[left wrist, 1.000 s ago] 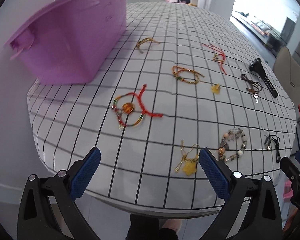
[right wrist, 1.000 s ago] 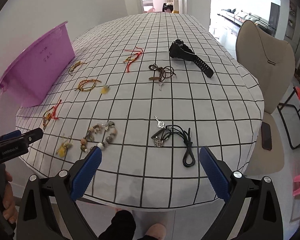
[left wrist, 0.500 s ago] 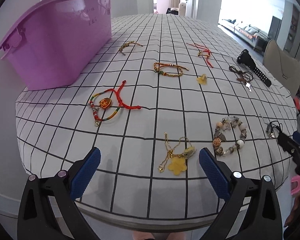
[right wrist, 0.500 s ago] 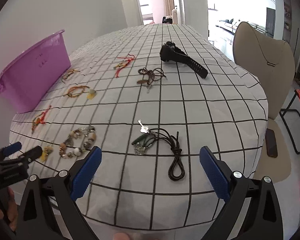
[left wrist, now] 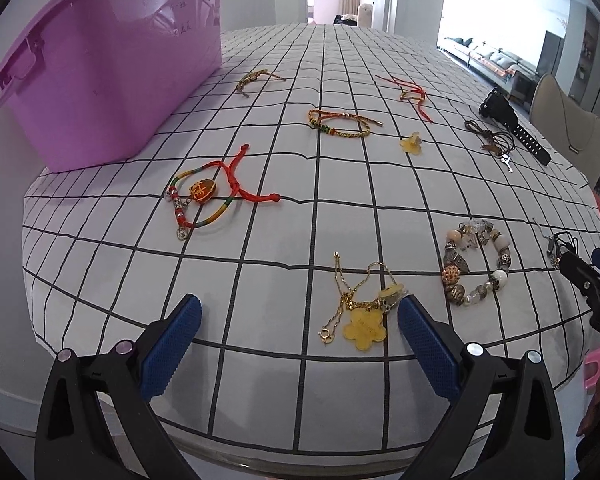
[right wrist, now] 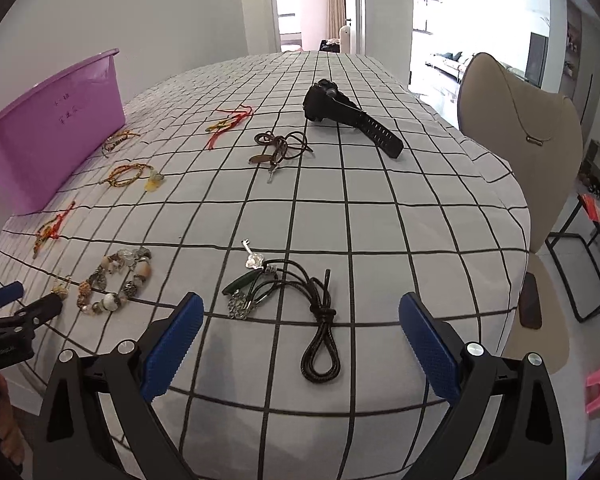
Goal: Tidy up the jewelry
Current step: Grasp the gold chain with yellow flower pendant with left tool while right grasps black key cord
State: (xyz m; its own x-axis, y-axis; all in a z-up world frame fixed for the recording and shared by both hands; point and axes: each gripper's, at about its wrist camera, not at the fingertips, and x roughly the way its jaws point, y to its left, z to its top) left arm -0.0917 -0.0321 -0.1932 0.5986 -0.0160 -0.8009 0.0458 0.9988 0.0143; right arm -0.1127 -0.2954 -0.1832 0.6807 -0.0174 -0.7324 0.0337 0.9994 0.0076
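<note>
**Both tongs drop in low over the nearest jewelry**

Over the last second both views have sunk and closed on the near edge of the grid-patterned white worktop (left wrist: pixel 380 200); I judge the first pick is being lined up, with nothing yet moved; the left tongs (left wrist: pixel 298 322) stand wide apart and empty, and the gold chain with a yellow flower charm (left wrist: pixel 360 316) lies between their blue pads, just beside the right-hand one; the right tongs (right wrist: pixel 300 326) are likewise spread and hold nothing, with the black cord necklace with green and silver pendants (right wrist: pixel 296 300) between them; just beyond the chain rests the chunky bracelet of mixed beads (left wrist: pixel 476 266), then the red and multicoloured cord bracelet with an orange pendant (left wrist: pixel 214 196); further off lie more braided cord bracelets, a brown cord necklace (right wrist: pixel 280 148) and a black wristwatch (right wrist: pixel 352 118); at the far left stands the purple plastic bin (left wrist: pixel 112 76); its inside is hidden from both cameras, so its contents cannot be told.
</note>
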